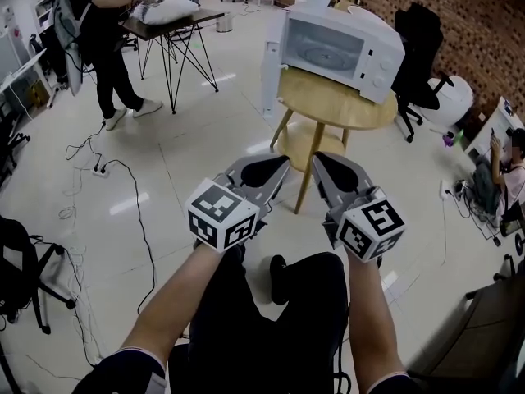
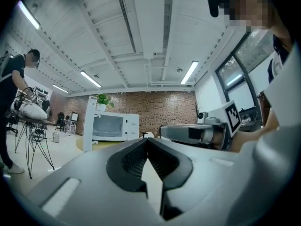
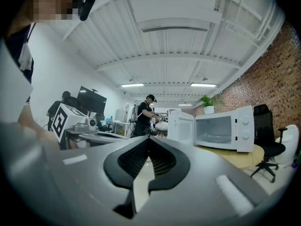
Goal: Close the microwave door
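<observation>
A white microwave point(image 1: 344, 49) stands on a round wooden table point(image 1: 328, 103) ahead of me. Its door point(image 1: 271, 76) hangs wide open to the left, and the cavity looks empty. My left gripper point(image 1: 281, 163) and right gripper point(image 1: 321, 158) are held side by side in front of my lap, well short of the table, both shut with nothing between the jaws. In the left gripper view the shut left gripper point(image 2: 148, 140) points toward the microwave point(image 2: 115, 126) and its open door point(image 2: 89, 123). Past the shut right gripper point(image 3: 148, 139) the right gripper view shows the microwave point(image 3: 225, 129) with its door point(image 3: 181, 126) open.
A person point(image 1: 102, 31) works at a folding table point(image 1: 168, 19) at the back left. Cables and a power strip point(image 1: 98, 171) lie on the floor to the left. Black office chairs point(image 1: 418, 56) stand behind the microwave, and another person point(image 1: 509, 175) sits at the right edge.
</observation>
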### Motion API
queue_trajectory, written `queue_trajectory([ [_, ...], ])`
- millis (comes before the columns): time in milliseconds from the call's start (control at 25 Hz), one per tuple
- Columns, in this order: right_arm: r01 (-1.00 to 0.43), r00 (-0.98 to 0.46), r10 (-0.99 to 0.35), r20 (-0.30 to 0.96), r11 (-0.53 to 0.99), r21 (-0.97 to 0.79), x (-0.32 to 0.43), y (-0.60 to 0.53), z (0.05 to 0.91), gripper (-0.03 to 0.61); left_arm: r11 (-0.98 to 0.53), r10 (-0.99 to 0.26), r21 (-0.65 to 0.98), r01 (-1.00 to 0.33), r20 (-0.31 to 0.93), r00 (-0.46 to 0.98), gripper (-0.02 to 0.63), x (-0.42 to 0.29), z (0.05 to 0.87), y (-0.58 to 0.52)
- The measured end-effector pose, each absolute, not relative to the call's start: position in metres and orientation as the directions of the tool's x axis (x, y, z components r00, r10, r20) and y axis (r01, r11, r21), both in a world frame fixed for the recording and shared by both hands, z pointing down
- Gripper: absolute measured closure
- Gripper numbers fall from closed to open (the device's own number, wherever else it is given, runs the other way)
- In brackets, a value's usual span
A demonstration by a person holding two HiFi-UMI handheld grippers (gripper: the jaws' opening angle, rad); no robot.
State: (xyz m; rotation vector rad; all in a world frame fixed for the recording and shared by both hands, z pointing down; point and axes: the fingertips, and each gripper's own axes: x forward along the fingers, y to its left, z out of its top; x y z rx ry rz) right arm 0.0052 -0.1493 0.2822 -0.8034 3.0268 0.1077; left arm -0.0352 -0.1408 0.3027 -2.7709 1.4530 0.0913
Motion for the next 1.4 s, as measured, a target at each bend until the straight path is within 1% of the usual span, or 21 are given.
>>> queue_trajectory([
  [360,-0.486,-0.874,-0.486,-0.01,0.873,0.052,-0.002,-0.177,0.294,0.577,-0.55,-0.835,0.038,-0.834,-0.04,0.548,0.601,-0.047,0.313,-0.171],
  [880,-0.5,-0.866,-0.5,-0.011,0.865,0.053,-0.002,-0.208,0.299,0.577,-0.545,-0.839,0.026,-0.838,-0.034,0.544,0.601,-0.052,0.318,-0.202],
  [1400,-0.503,-0.864,-0.503,-0.007,0.863,0.049,-0.022,-0.251,0.303,0.577,-0.517,-0.856,0.021,-0.856,-0.019,0.517,0.601,-0.082,0.32,-0.248],
])
